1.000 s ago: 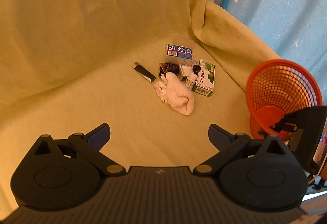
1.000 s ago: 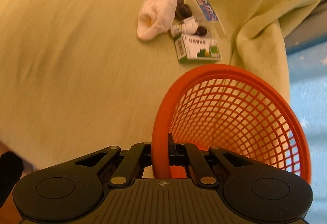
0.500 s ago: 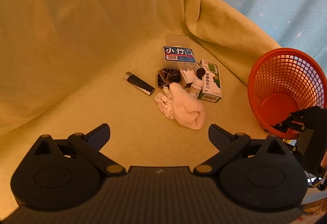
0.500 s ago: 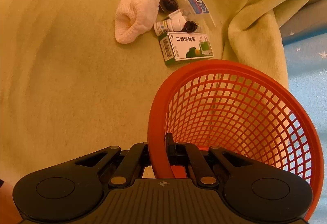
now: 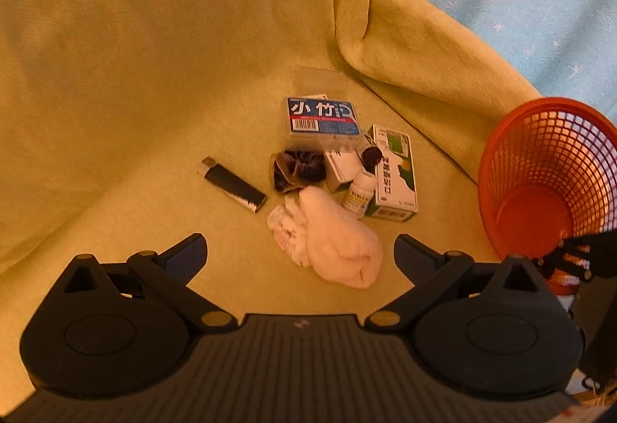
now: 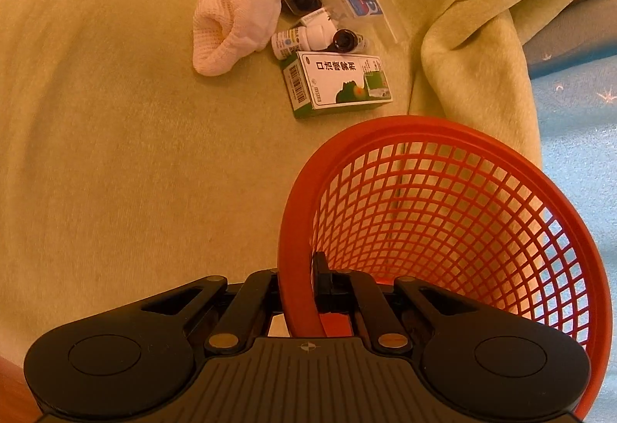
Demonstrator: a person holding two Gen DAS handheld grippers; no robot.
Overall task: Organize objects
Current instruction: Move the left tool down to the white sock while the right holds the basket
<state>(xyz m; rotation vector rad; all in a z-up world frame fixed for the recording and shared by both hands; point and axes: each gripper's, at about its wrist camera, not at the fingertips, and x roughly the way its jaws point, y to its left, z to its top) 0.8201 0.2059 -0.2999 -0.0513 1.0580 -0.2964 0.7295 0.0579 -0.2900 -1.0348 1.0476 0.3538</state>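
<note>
Left wrist: left claw (image 5: 299,249) apart above sock (image 5: 339,249); right claw (image 6: 299,292) clamps basket (image 6: 462,214).

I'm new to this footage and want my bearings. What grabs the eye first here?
The orange mesh basket stands out, its rim clamped by the right gripper at the blanket's right edge. Next comes the small heap on the yellow blanket: a white sock, a green-and-white box and a black lighter, with the left gripper open.
</note>
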